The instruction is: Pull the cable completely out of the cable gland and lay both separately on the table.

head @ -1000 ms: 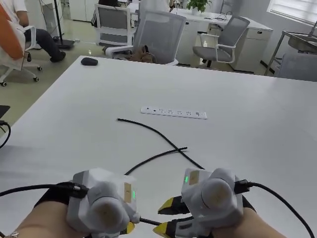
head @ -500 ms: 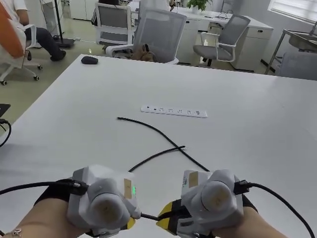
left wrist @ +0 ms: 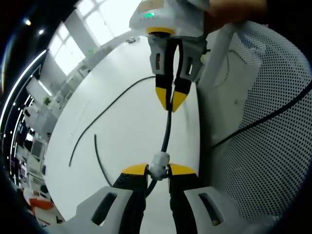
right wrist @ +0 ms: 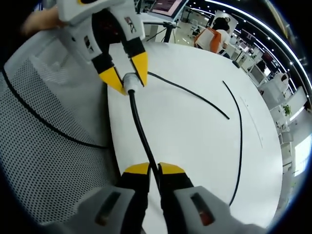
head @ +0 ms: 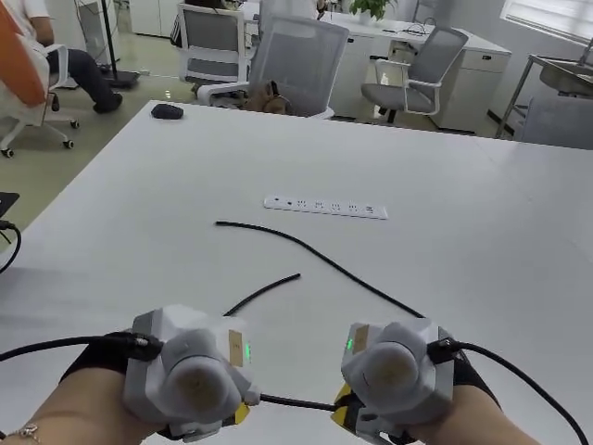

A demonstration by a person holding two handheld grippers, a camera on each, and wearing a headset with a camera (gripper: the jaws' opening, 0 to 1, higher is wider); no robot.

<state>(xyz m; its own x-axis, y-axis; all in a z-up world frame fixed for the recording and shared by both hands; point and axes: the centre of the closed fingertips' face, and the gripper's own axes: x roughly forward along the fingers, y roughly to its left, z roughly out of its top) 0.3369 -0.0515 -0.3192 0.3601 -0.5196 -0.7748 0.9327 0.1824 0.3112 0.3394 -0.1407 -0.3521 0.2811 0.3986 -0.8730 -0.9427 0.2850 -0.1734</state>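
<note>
The left hand-held gripper pinches the small white cable gland; the right hand-held gripper clamps the thin black cable.

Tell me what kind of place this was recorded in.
Most likely an open-plan office: mesh swivel chairs and desks stand behind the large white table, which carries a power strip and a computer mouse.

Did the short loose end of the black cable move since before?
Yes. Against the power strip, which stayed put, the short end slid left, toward the left gripper, and no longer crosses the long stretch.
</note>
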